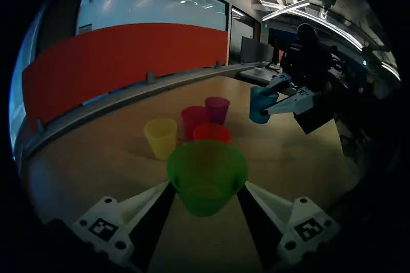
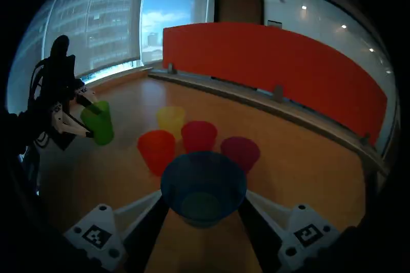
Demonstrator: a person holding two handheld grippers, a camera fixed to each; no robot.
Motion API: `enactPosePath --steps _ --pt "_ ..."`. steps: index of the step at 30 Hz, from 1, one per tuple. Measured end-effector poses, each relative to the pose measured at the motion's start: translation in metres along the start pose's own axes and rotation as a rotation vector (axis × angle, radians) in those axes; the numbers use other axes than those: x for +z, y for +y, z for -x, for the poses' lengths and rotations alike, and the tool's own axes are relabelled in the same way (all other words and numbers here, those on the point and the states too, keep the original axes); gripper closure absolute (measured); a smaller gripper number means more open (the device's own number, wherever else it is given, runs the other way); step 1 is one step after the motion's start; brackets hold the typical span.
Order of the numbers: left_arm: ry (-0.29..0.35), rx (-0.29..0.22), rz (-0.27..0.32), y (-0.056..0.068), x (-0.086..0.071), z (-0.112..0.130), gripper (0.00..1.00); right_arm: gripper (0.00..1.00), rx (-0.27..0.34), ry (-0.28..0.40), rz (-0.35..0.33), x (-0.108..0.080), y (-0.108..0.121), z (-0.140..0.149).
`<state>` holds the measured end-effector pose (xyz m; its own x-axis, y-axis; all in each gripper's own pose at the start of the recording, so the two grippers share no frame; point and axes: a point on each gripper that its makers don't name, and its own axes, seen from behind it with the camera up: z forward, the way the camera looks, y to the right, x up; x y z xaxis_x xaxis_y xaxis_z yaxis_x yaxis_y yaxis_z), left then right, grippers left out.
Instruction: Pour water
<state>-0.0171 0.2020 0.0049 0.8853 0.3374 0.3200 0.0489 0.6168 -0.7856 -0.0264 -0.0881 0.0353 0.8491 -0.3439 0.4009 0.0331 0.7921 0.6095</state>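
Left claw (image 1: 207, 191) is closed on the green cup (image 1: 207, 173) at lower centre, right claw (image 2: 203, 198) likewise grips the blue cup (image 2: 203, 183); misaligned rims while tilting would likely spill water across the counter (image 1: 102, 163).

This is an open-plan office. A long wooden desk (image 1: 102, 155) runs ahead, and a red divider (image 1: 128, 63) lines its far edge from nine to twelve o'clock in the left gripper view. What look like monitors (image 1: 253, 50) stand at one o'clock, under strip lights (image 1: 307, 12). In the right gripper view, tall windows (image 2: 102, 22) at ten o'clock face a high-rise (image 2: 66, 22).
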Motion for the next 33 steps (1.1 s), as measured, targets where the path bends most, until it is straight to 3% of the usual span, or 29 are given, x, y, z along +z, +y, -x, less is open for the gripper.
enactPosePath --steps 23,33 --pt "0.260 -0.026 -0.045 0.006 -0.069 -0.068 0.18 0.13 -0.031 0.185 -0.001 -0.048 -0.033 -0.072" --pt "0.288 -0.003 -0.058 0.009 -0.083 -0.076 0.18 0.13 -0.027 0.233 -0.015 -0.055 -0.042 -0.085"
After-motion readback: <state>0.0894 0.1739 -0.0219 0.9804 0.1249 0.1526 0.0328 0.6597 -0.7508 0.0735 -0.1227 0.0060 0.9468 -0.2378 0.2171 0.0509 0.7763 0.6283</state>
